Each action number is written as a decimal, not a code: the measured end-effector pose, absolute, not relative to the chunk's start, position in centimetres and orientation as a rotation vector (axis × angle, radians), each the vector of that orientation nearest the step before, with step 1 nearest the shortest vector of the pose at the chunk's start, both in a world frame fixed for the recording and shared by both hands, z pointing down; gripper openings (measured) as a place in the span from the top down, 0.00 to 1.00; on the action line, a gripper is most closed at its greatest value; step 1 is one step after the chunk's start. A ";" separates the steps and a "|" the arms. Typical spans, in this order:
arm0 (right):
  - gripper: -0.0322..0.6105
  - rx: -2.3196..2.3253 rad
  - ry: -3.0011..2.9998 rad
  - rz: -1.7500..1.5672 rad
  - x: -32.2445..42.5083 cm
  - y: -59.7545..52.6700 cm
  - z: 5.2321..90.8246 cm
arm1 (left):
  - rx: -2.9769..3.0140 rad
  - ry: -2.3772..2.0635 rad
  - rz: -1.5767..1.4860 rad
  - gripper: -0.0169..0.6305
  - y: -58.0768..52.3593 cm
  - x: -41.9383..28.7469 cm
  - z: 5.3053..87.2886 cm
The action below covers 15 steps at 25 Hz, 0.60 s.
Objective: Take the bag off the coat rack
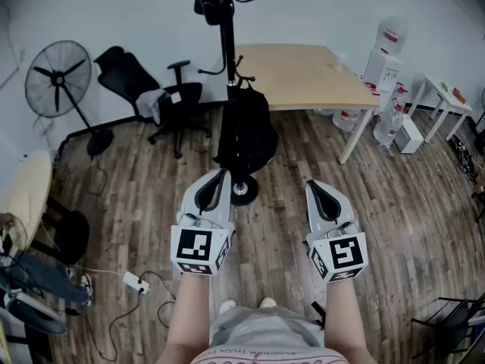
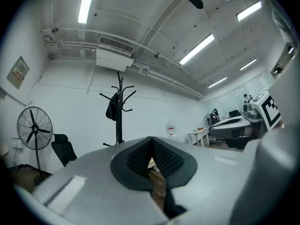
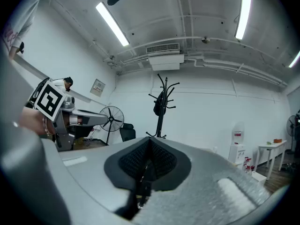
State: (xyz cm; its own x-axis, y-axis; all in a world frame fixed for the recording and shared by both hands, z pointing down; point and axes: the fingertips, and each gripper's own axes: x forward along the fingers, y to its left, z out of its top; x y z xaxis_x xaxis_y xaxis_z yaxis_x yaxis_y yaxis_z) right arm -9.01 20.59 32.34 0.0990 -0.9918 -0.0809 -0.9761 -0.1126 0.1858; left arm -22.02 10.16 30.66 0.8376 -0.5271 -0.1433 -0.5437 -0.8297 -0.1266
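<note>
In the head view, a black backpack (image 1: 244, 131) hung low on the coat rack (image 1: 226, 44) and a smaller dark bag (image 1: 214, 0) hung near its top. Their contents were hidden. The left gripper (image 1: 221, 174) and the right gripper (image 1: 313, 184) hovered short of the rack.

In the left gripper view, the fingers were clenched together on nothing, and a wall notice (image 2: 18, 72) was unreadable.

In the right gripper view, the fingers were likewise clenched on nothing.
</note>
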 end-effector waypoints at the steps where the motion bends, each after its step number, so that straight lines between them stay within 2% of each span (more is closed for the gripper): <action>1: 0.95 2.258 -2.040 -0.282 -8.7 20.7 32.5 | -2.851 0.837 0.154 0.95 10.3 -21.7 30.6; 15: 0.95 2.215 -2.094 -0.301 -4.6 18.2 33.3 | -2.792 0.879 0.083 0.95 8.7 -18.0 31.2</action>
